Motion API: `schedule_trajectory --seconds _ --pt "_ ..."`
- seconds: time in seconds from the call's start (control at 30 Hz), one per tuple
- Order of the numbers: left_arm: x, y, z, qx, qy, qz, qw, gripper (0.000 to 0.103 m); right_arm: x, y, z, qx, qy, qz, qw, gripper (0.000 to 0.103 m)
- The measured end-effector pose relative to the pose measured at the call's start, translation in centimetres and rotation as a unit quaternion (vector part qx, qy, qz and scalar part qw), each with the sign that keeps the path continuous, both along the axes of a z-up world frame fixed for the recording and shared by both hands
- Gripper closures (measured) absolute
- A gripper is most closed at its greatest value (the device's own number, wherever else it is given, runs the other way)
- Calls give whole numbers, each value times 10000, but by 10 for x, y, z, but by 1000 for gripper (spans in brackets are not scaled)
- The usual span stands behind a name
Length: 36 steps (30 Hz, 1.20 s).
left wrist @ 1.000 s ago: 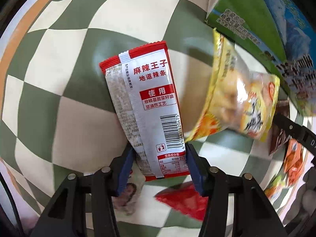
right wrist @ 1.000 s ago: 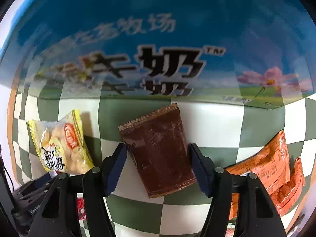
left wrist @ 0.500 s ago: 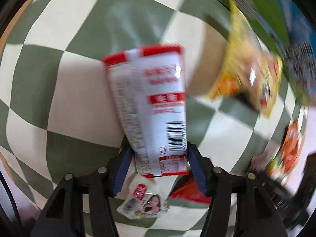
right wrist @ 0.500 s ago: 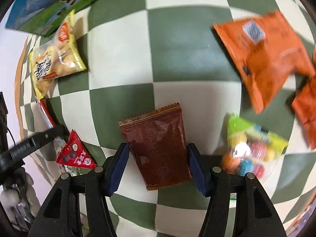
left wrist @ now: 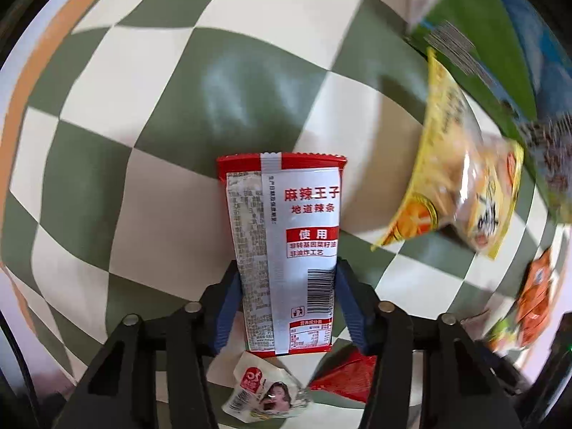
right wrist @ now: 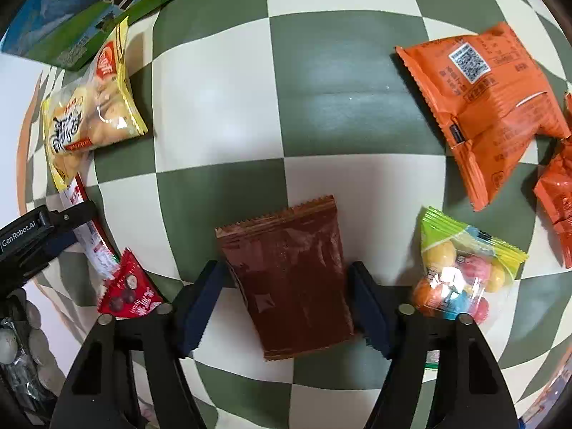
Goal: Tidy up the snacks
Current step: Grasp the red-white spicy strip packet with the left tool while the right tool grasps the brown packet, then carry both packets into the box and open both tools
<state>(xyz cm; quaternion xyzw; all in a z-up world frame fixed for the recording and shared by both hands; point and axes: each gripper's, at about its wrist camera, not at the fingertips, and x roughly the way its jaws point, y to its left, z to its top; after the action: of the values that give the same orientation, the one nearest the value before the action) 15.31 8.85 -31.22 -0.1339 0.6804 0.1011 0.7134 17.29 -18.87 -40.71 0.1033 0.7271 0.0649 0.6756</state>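
My left gripper (left wrist: 286, 307) has its blue-padded jaws clamped on the lower half of a red-and-white foil snack sachet with a barcode (left wrist: 286, 250), held upright above the green-and-cream checkered tablecloth (left wrist: 143, 114); my right gripper (right wrist: 287, 307) is closed the same way on a dark brown crimped-edge snack packet (right wrist: 289, 279), which tilts slightly between the pads.

Under the left gripper I see a small white wrapper printed with a woman's face (left wrist: 266, 391) and, just beside it, the corner of a red triangular candy pouch (left wrist: 345, 379); to the right lies a yellow clear-windowed bag of pale puffs (left wrist: 461, 182), blurred, with its far end close against a green-and-blue printed carton (left wrist: 500, 28).

From the right wrist view, the red pouch (right wrist: 128, 291) sits just left of my fingers, and a clear bag of coloured candy balls with a lime-green top (right wrist: 461, 271) sits just right of them; a large orange packet with a QR code (right wrist: 489, 107) lies further out on the right, with a second orange packet (right wrist: 557, 193) at the edge; the yellow bag (right wrist: 89, 114) rests far left by the carton (right wrist: 71, 25).
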Motion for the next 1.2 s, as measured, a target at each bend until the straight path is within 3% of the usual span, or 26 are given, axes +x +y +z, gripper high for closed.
schedule_trajectory --seconds 0.13,0.23,0.43,0.77,0.83,0.93,1.0,1.2 --pt "-3 -28 3 98 -11 -190 9998 59 -21 2 9 -36 -43 47 10000 39" --pt "13 -77 10 139 -3 -311 9994 60 -14 -7 16 -3 -62 22 10000 41" --pt "12 -117 25 58 -84 -529 9985 61 -16 -15 33 160 -144 15 9998 45" --pt "2 -161 107 -253 -611 -969 9931 61 -19 -24 88 638 -565 -15 9964 46" --pt "11 -144 117 -341 -754 -1041 9911 61 -16 -26 104 775 -680 -19 9947 46" --pt "16 -124 155 -462 -1071 -1226 9856 61 -10 -29 132 929 -904 15 9916 46" --pt "20 -90 198 -548 -1276 -1369 9808 61 -5 -33 154 1027 -1094 44 9887 46" --pt "78 -98 248 -528 -1721 -1752 9679 61 30 -47 220 1368 -1720 -114 9755 46"
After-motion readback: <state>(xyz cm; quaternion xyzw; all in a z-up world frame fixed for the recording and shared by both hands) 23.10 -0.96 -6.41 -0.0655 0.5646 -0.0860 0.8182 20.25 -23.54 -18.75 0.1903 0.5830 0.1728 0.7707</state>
